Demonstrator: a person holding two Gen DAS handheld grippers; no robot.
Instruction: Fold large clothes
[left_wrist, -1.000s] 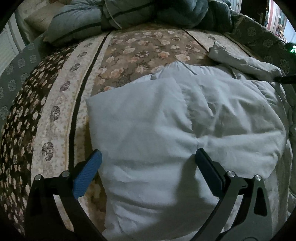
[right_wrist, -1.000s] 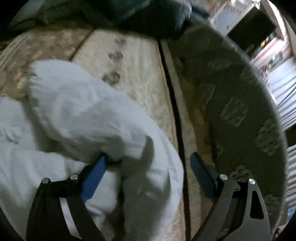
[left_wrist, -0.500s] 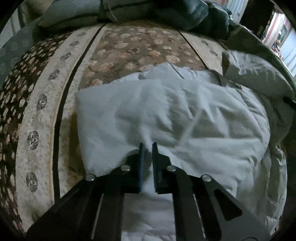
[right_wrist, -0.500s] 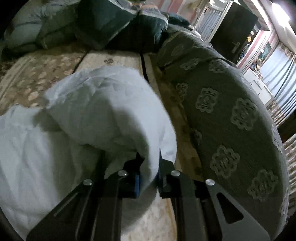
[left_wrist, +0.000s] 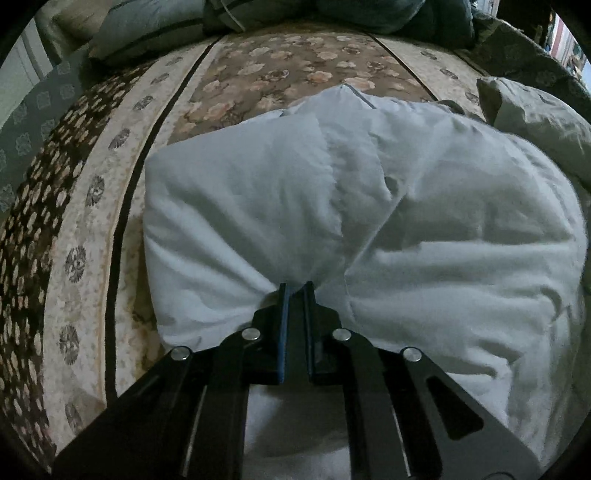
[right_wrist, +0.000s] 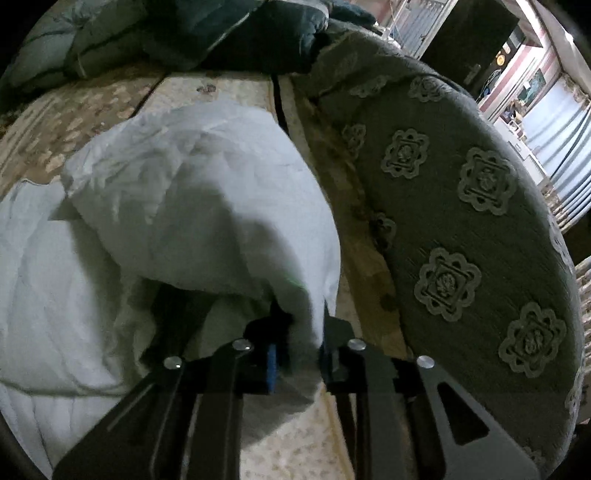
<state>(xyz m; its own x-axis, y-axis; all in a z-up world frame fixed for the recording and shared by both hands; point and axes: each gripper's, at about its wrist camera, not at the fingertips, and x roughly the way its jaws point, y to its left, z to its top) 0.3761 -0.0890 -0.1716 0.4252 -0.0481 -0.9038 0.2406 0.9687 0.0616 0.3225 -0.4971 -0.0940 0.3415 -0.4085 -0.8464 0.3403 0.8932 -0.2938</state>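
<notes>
Both tools, left tool (left_wrist: 295, 286) and right tool (right_wrist: 297, 328), pinch the white garment (left_wrist: 424, 221).

Right tongs (right_wrist: 297, 314) pinch white garment (right_wrist: 207, 206) (lifted fold).

Garment (right_wrist: 207, 206) hides right fingertips; blurred.

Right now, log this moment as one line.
step: fold grasp | left tool: shut on white garment | right tool: shut on white garment, fold raised | surface: floral bedspread | pillows at far end
</notes>
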